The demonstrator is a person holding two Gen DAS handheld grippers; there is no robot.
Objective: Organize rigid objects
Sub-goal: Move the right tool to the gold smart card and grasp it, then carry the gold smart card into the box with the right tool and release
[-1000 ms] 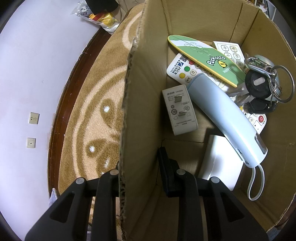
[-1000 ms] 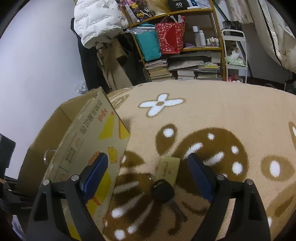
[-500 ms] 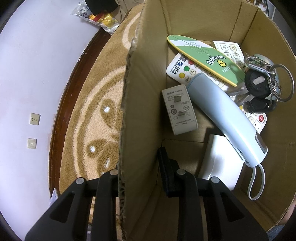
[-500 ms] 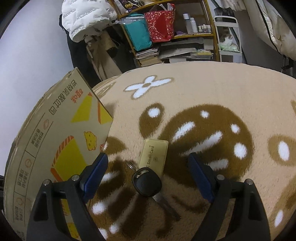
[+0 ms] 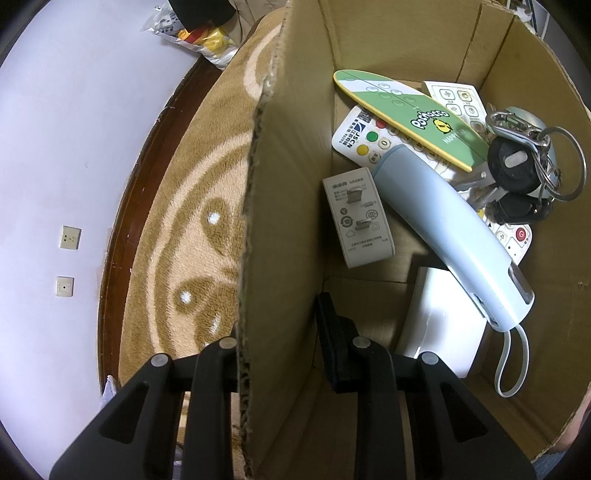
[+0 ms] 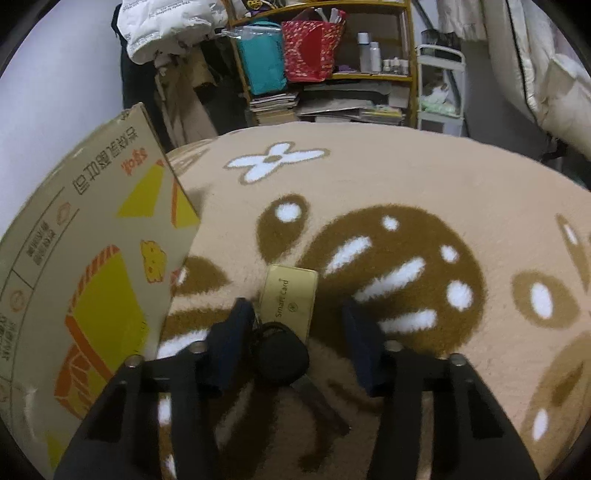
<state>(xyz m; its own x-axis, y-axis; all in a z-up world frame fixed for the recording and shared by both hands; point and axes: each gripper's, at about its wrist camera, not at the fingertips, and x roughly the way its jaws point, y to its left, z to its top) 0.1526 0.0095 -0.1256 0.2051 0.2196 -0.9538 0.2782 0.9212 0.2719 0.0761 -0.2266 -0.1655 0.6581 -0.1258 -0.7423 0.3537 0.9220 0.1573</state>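
Note:
My left gripper (image 5: 277,332) is shut on the side wall of the cardboard box (image 5: 280,184), one finger outside and one inside. In the box lie a light blue handheld device (image 5: 443,221), a green remote (image 5: 406,114), a white remote (image 5: 354,136), a white charger (image 5: 356,216), a bunch of keys (image 5: 517,173) and a white block (image 5: 439,332). On the carpet beside the box (image 6: 92,258), a black-headed key (image 6: 282,356) joined to a gold smart card (image 6: 290,299) lies between the fingers of my right gripper (image 6: 297,332). Its jaws are closing; the right pad still stands apart from the key.
A shelf (image 6: 321,66) with books, bags and bottles stands beyond the patterned carpet (image 6: 406,184). A white padded jacket (image 6: 166,29) hangs at the back left. A wall with two sockets (image 5: 70,238) and a plastic packet (image 5: 195,33) lie left of the box.
The right gripper's jaws have narrowed around the key, which now sits closer between them. The left gripper and the box have not moved.

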